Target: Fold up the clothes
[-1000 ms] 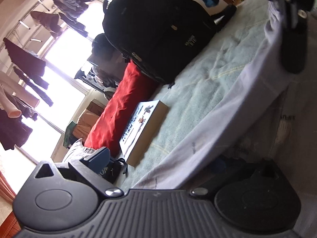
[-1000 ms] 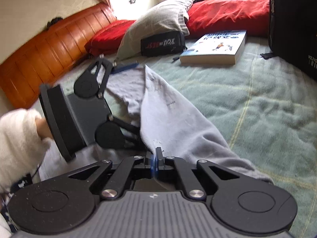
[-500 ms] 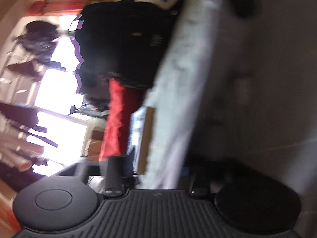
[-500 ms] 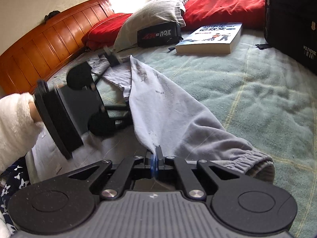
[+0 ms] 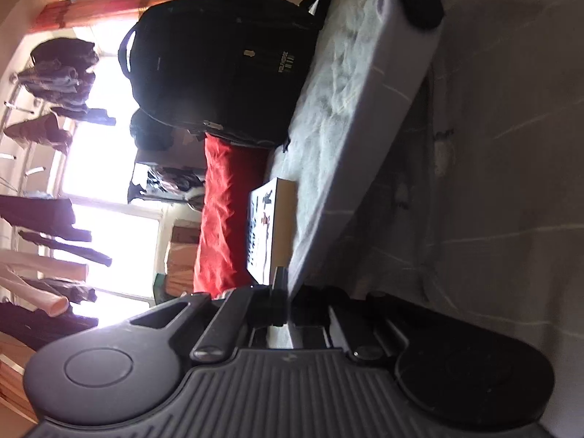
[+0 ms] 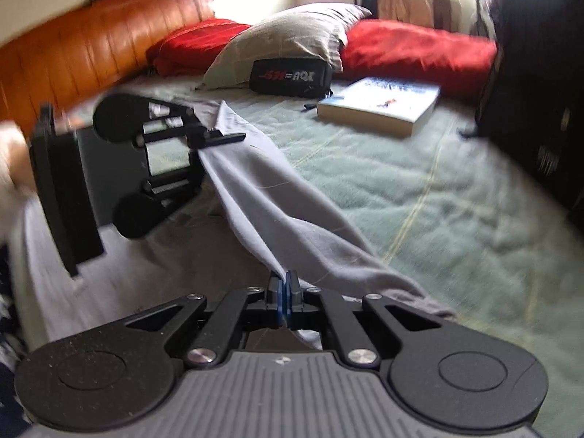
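Note:
Grey sweatpants (image 6: 277, 211) lie stretched in a long fold across the green bed cover (image 6: 419, 197). My right gripper (image 6: 286, 281) is shut on the fabric edge near the cuffed leg end. In the right wrist view my left gripper (image 6: 219, 137) sits at the far left, turned on its side and shut on the other end of the fold. In the left wrist view the grey sweatpants (image 5: 365, 109) run as a taut ridge from my left gripper (image 5: 283, 286) up to the dark right gripper (image 5: 419, 0). More grey cloth (image 5: 492, 182) lies flat beside the ridge.
A book (image 6: 379, 106) lies beyond the sweatpants. A black backpack (image 6: 529, 109) stands at the right. Red pillows (image 6: 412, 51), a grey pillow (image 6: 284, 40) and a black pouch (image 6: 290, 75) line the wooden headboard (image 6: 73, 47). A white sleeve (image 6: 9, 160) holds the left gripper.
My left gripper, open a second ago, has shut on the sweatpants' edge. The fold between both grippers has pulled straighter, and the right gripper has drawn back a little.

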`<state>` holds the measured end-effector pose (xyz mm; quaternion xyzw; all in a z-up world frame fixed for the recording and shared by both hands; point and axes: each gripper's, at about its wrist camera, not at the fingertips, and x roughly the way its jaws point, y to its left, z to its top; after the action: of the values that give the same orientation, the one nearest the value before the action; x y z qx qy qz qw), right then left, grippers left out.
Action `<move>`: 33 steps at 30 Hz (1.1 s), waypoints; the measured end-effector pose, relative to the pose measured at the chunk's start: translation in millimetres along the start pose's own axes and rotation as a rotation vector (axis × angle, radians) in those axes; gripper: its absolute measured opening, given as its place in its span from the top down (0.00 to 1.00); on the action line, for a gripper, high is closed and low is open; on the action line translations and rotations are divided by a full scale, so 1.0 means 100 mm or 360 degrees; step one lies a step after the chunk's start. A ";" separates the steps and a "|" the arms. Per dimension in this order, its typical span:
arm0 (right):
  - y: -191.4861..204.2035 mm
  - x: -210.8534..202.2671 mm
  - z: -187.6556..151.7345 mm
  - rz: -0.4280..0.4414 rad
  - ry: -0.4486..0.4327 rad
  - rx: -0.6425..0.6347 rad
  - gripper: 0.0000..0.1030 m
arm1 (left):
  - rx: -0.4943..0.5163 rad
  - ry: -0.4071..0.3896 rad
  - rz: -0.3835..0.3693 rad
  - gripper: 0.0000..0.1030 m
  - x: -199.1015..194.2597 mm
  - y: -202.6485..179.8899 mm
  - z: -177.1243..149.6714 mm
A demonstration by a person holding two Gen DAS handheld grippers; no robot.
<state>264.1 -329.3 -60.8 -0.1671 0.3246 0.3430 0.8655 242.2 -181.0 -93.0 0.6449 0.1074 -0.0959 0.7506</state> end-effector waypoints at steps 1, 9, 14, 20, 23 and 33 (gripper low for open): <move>0.07 -0.03 -0.01 -0.0062 -0.0005 -0.0080 0.97 | -0.0007 0.0011 -0.0005 1.00 -0.04 0.01 0.02; 0.62 -0.31 -0.11 -0.0562 -0.0046 -0.0724 0.97 | 0.0090 0.0060 0.0023 1.00 -0.39 -0.05 0.23; 0.63 -0.44 -0.24 -0.0567 -0.0055 -0.0700 0.97 | 0.0127 0.0029 0.0053 1.00 -0.65 -0.14 0.32; 0.63 -0.60 -0.41 -0.0557 -0.0064 -0.0650 0.97 | 0.0165 -0.0010 0.0051 1.00 -0.92 -0.23 0.41; 0.63 -0.68 -0.49 -0.0552 -0.0069 -0.0625 0.97 | 0.0208 -0.0032 0.0040 1.00 -1.05 -0.33 0.43; 0.72 -0.72 -0.76 -0.0529 -0.0029 -0.0550 0.97 | 0.0163 -0.0029 -0.0034 1.00 -1.30 -0.56 0.45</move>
<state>139.8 -352.2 -72.7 -0.3608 0.2212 0.2477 0.8715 103.6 -233.5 -102.1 0.6804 0.1024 -0.1152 0.7164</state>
